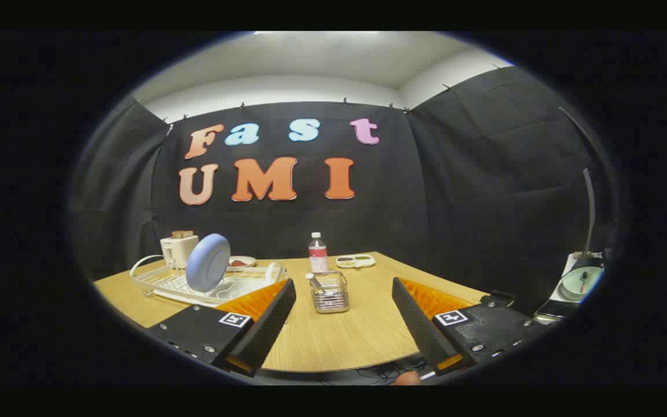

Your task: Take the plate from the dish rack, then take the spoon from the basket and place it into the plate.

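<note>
A pale blue plate (208,262) stands on edge in a white wire dish rack (160,282) on the wooden table (362,324), beyond my left finger. A small wire basket (330,292) sits just ahead of the gap between the fingers, with a spoon (314,281) standing in it, handle end up. My gripper (342,315) is open and holds nothing; its fingers (264,324) hang over the table's near edge, well short of both the basket and the rack.
A white toaster (178,248) stands behind the rack, with a small dish (243,262) beside it. A water bottle (318,253) and a divided tray (355,261) sit behind the basket. Off the table to the right lies a stack of plates with a spoon (580,282).
</note>
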Action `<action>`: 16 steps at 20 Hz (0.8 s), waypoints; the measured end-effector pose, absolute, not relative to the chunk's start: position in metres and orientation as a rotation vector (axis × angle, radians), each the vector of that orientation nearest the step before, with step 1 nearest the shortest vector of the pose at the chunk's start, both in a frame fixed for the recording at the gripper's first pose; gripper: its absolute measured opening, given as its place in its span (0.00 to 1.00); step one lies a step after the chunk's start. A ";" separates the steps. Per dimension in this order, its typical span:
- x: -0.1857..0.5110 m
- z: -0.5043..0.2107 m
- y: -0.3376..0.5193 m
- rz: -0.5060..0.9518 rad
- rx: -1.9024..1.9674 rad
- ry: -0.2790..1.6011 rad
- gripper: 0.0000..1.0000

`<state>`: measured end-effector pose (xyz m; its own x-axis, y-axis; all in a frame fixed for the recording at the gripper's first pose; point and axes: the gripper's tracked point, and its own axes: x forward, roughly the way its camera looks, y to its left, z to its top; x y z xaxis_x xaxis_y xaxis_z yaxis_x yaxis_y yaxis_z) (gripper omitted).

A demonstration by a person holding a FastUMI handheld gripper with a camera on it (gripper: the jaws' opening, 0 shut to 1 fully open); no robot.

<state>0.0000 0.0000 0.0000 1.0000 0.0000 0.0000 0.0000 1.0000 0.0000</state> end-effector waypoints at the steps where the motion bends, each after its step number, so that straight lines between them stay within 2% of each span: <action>1: -0.001 0.002 0.000 0.004 0.001 -0.001 0.99; 16: -0.001 -0.009 0.012 0.038 0.009 0.021 0.99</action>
